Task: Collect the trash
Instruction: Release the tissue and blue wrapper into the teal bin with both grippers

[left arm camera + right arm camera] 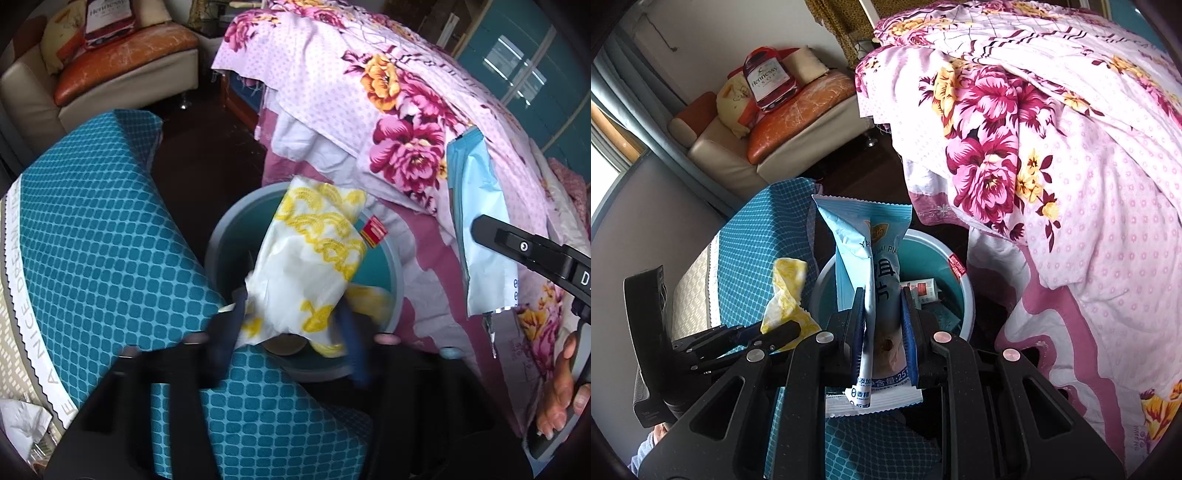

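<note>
A round teal bin stands on the dark floor between the bed and a teal-covered seat; it also shows in the right wrist view, with scraps inside. My left gripper is shut on a white and yellow wrapper and holds it over the bin's mouth; the wrapper also shows in the right wrist view. My right gripper is shut on a light blue snack packet, held upright above the bin's near rim. That packet appears at the right of the left wrist view.
A bed with a pink floral quilt fills the right side. A teal patterned cover lies over the seat on the left. A cream sofa with orange cushions stands at the back. Dark floor lies between.
</note>
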`<state>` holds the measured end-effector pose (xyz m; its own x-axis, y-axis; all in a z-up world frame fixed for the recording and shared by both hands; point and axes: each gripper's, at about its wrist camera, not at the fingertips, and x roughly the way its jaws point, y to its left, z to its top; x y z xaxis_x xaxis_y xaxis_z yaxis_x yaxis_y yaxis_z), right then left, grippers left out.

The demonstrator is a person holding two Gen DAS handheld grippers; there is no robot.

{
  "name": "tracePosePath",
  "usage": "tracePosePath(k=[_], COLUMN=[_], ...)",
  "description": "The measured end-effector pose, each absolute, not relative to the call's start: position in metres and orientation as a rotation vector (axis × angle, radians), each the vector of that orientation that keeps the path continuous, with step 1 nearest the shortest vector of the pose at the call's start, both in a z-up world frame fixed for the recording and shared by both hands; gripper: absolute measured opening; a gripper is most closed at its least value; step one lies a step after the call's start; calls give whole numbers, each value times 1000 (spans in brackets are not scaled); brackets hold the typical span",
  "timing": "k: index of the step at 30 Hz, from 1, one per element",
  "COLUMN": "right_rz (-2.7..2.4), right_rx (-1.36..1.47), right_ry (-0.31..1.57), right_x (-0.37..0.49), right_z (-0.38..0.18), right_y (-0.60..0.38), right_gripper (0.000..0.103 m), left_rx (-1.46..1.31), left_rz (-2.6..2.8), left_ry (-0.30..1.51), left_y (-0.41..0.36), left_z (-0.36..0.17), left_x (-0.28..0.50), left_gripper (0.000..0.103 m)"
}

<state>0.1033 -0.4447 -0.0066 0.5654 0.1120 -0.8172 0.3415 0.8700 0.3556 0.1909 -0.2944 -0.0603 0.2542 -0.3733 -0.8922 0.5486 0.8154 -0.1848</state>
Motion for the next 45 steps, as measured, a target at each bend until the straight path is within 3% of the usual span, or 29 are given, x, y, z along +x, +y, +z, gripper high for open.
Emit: tracePosePath(k=[4, 30, 34, 43, 45], right_rz=[-143, -128, -126, -129, -127], right_rx=[512, 450, 449, 439, 440], right_ry=[979, 1043, 1057, 1064, 1067], right_x=[107, 129, 133, 132, 131], right_z=[-8, -18, -20, -14, -12], right_y=[-443, -404, -395, -377, -375], right_gripper=[18, 20, 28, 67, 70], left_rx=[176, 92, 61, 11, 3], left_rz=[-599, -587, -579, -570, -567], left_ry=[1128, 1151, 1156, 1158, 1153], left_y=[-289, -225, -210, -182, -172], left_z=[-59, -54, -53, -51, -48], left_x=[190, 168, 167, 166, 163], left_gripper=[88, 90, 90, 90, 90])
